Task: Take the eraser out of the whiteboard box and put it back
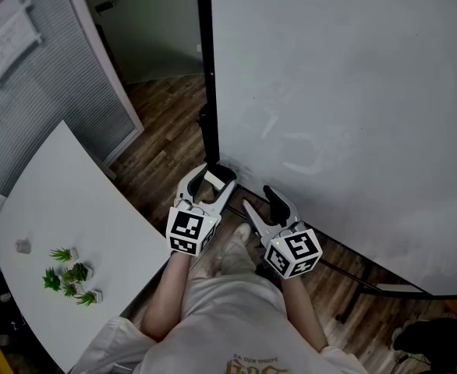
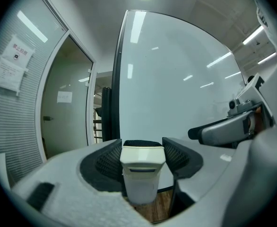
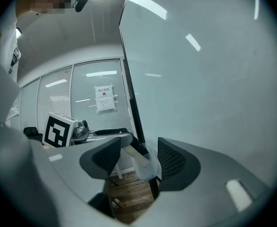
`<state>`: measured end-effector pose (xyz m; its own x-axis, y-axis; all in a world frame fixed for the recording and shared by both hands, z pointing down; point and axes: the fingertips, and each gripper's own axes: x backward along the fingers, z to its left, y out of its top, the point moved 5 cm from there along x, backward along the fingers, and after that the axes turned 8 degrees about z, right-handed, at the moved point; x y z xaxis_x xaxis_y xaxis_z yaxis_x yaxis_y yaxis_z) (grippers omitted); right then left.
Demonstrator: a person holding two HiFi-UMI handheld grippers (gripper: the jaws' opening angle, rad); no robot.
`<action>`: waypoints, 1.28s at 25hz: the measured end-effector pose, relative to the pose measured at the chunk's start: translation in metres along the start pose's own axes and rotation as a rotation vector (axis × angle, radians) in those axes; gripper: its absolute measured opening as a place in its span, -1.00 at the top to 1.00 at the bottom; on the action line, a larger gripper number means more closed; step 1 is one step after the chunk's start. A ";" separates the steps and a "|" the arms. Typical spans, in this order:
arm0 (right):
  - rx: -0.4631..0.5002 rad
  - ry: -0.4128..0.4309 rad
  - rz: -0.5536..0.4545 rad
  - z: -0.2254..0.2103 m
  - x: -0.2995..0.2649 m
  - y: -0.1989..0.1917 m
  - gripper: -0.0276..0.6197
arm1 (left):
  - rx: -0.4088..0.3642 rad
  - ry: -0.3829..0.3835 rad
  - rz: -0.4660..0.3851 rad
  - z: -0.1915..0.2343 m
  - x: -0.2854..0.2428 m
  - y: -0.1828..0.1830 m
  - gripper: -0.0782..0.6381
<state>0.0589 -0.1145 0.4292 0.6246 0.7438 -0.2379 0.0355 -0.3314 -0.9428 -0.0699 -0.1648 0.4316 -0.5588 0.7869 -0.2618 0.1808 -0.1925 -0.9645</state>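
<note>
Left tongs: the left gripper (image 1: 216, 174) is closed on the eraser (image 2: 141, 174), one pad on each side.
Eraser: white body, dark felt on the far side, held upright above the floor near the whiteboard's lower corner.
Right tongs: the right gripper (image 1: 257, 196) is just beside the left one, jaws apart and gripping nothing; a pale translucent piece (image 3: 147, 167) shows beyond them, possibly the box, though the view is too unclear to tell.
Whiteboard: the whiteboard (image 1: 345, 92) is large, wiped to faint smears, with a black post (image 1: 206, 68) along its edge.
Floor: dark wood planks (image 1: 166, 131).
Table: a white table (image 1: 65, 209) with small green plants (image 1: 71, 275).
Room: a partition with blinds (image 1: 49, 76) carrying a paper notice (image 1: 6, 33).
</note>
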 end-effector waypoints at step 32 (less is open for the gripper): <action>0.016 0.000 -0.020 0.015 0.011 0.005 0.17 | -0.022 0.060 -0.124 -0.003 0.050 0.035 0.04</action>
<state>0.0545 -0.0991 0.4180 0.6243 0.7498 -0.2193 0.0356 -0.3077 -0.9508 -0.0894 -0.1308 0.3845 -0.5285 0.8377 -0.1377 0.1318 -0.0793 -0.9881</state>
